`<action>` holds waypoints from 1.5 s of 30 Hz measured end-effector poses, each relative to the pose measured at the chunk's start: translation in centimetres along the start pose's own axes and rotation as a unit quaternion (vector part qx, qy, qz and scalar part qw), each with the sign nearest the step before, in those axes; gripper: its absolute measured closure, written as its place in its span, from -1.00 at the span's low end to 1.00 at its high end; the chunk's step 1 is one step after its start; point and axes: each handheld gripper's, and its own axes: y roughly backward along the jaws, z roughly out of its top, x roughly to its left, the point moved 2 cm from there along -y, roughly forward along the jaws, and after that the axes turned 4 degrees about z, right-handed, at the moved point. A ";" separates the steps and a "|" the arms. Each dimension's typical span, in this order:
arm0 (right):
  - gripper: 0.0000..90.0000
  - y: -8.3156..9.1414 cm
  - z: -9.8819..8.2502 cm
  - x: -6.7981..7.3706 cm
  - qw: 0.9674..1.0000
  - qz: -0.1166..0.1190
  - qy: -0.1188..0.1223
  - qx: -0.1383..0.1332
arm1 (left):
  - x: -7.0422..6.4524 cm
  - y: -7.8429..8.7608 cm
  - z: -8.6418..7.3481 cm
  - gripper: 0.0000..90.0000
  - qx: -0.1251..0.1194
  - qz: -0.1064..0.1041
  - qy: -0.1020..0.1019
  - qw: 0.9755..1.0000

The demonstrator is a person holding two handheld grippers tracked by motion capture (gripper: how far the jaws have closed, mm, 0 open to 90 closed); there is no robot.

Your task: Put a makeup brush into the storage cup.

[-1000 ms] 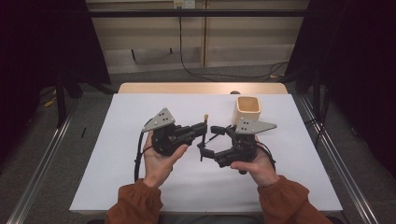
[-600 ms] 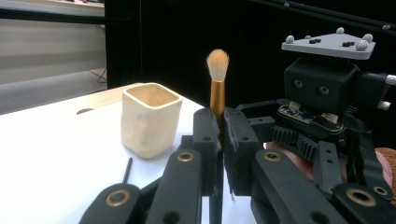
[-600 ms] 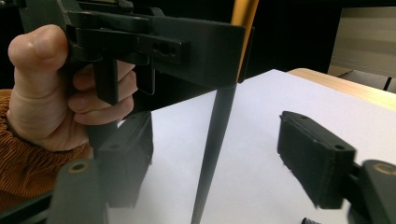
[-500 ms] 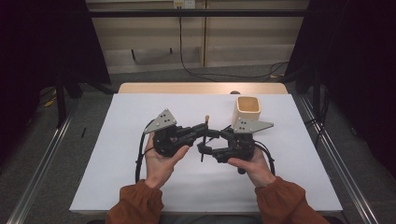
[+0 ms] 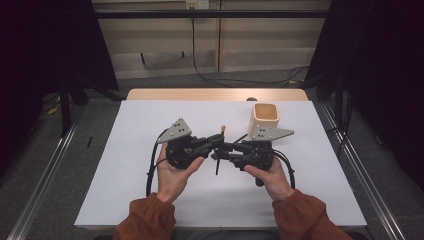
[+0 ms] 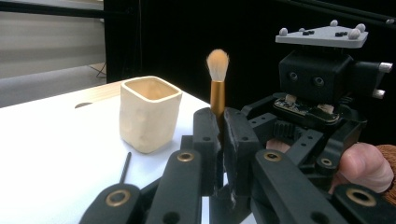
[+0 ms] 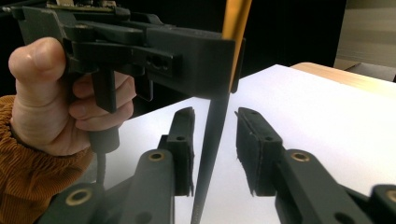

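Now my left gripper [image 6: 219, 154] clamps the brush [image 6: 217, 79] upright (bristles up); my right gripper [image 7: 215, 149] has been closing around its handle, not touching.

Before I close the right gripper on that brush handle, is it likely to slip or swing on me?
Probably stiff: the brush stands straight and upright in the shut left gripper. The tapered dark handle looks smooth, so it may slide between the right gripper pads, which have just been closing but don't yet press on it. It looks light, and would likely roll if dropped on the table.

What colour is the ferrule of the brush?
Gold, below pale bristles; the brush shows best in the left gripper view.
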 end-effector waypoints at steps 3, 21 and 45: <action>0.59 0.0 0.0 0.0 1.000 0.002 -0.001 -0.001 | 0.1 0.0 0.0 0.88 -0.001 -0.001 0.004 1.000; 0.85 0.1 0.0 -0.1 1.000 -0.004 -0.005 -0.003 | 0.1 -0.2 -0.3 0.87 -0.007 -0.005 -0.020 1.000; 0.85 0.7 0.3 -0.1 1.000 -0.023 0.011 -0.009 | 0.2 0.2 0.2 -0.16 -0.029 -0.003 -0.015 0.999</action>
